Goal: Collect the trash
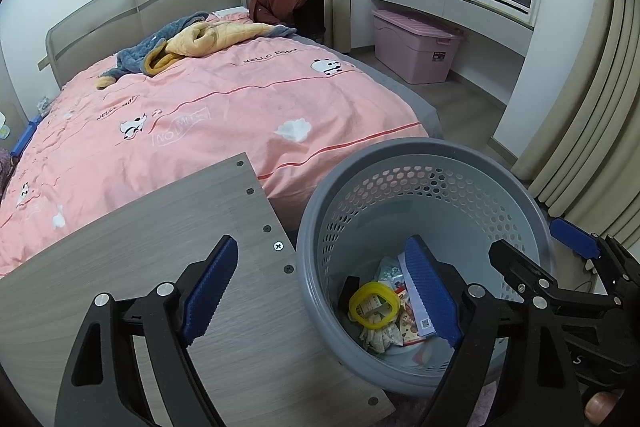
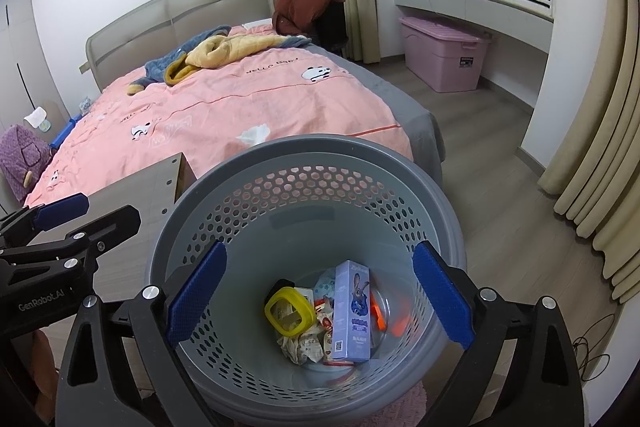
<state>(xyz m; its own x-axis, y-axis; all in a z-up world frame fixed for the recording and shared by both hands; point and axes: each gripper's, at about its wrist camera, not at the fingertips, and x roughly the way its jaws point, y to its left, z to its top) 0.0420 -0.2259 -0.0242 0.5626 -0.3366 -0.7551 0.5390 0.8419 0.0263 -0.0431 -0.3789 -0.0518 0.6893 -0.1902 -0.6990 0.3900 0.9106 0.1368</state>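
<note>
Both tongs hang over the grey basket (image 2: 304, 163), and both are spread wide with nothing in them. The right tongs (image 2: 320, 301) sit directly above the basket's mouth. Down on the bottom lies the trash: a pale blue carton (image 2: 352, 311) on end, a yellow ring (image 2: 289, 315) beside it, crumpled wrappers (image 2: 304, 345) underneath. The left tongs (image 1: 320, 291) straddle the basket's rim, one blue pad over the desk (image 1: 160, 227), the other over the basket. The basket stands just beside the desk at the foot of the bed (image 1: 224, 115), where a white tissue (image 1: 294, 129) lies on the pink cover.
</note>
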